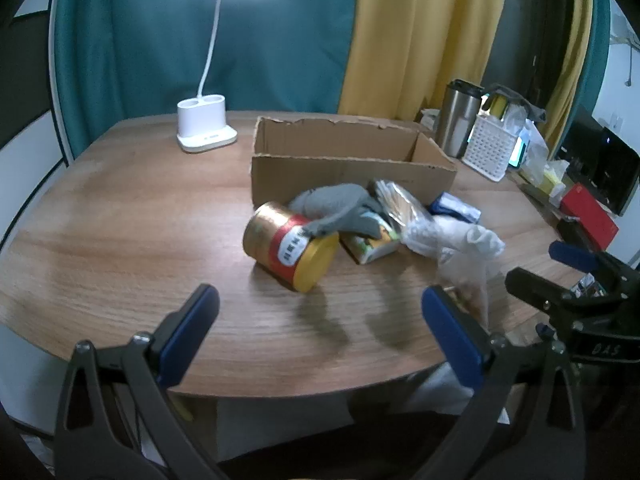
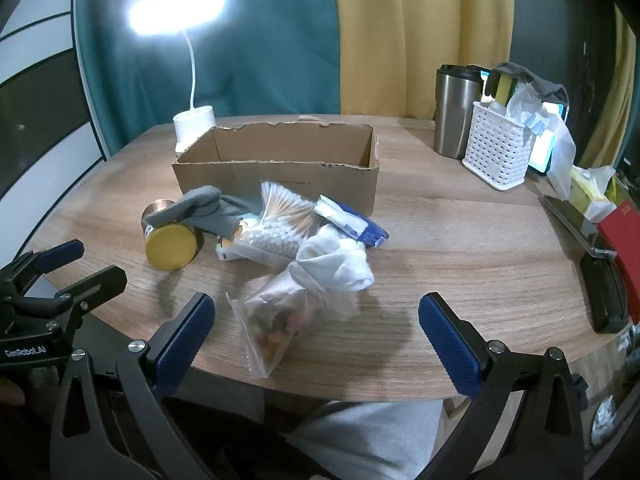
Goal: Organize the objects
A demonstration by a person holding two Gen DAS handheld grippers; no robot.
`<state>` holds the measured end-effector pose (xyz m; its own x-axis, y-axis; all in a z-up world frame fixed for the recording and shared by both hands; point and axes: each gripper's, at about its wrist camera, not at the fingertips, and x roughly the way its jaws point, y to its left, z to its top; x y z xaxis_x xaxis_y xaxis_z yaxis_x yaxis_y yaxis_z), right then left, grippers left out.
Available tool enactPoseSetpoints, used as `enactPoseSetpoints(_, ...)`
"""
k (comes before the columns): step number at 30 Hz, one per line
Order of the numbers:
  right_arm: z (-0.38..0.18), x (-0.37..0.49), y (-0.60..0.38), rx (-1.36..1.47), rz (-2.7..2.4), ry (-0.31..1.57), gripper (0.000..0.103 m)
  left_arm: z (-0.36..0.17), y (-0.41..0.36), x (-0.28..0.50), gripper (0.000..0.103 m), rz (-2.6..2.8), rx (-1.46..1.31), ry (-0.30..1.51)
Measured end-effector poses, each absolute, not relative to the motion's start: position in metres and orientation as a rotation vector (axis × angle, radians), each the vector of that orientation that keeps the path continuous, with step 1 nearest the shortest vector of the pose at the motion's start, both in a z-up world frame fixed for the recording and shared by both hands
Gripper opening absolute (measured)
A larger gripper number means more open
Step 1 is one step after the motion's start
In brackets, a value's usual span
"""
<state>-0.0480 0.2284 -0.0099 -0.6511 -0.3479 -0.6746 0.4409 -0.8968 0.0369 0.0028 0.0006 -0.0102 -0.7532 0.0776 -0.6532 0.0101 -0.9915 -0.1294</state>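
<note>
While hovering off the tabletop's near edge, both wide apart and holding nothing: left gripper [image 1: 320, 328], right gripper [image 2: 316, 336]. Closest to that edge, snack bag [image 2: 272, 320], then white socks [image 2: 340, 260], swabs [image 2: 276, 228], tin [image 2: 170, 240] lying sideways under a grey sock [image 2: 208, 208]. Behind, toward the middle, open box [image 2: 280, 168]. Could roll off leftward, that tin, if nudged. Could drag neighbours along, grabbing anything from that tangled heap. Far right corner: tumbler [image 2: 454, 112], basket [image 2: 498, 152].
</note>
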Motion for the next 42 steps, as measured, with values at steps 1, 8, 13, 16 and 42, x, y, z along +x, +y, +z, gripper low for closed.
enactPoseSetpoints(1, -0.0101, -0.0481, 0.2285, 0.988, -2.509, 0.181, 0.103, -0.0105, 0.0003, 0.0029, 0.102, 2.901, -1.09, -0.196)
enactPoseSetpoints(8, -0.0109, -0.0476, 0.2274, 0.994, -2.505, 0.186, 0.103, -0.0109, -0.0001, 0.0039, 0.102, 2.888, -1.08, -0.224)
enactPoseSetpoints(13, -0.0109, -0.0473, 0.2272, 0.994, -2.505, 0.185, 0.103, -0.0092, -0.0003, 0.0054, 0.102, 2.883, -1.066, -0.243)
enactPoseSetpoints(16, -0.0112, -0.0472, 0.2271, 0.995, -2.504, 0.186, 0.103, -0.0101, -0.0011, 0.0049, 0.102, 2.883, -1.074, -0.247)
enactPoseSetpoints(42, -0.0122, -0.045, 0.2283, 0.987, -2.48, 0.198, 0.103, -0.0116, -0.0054, 0.0042, 0.102, 2.873, -1.079, -0.256)
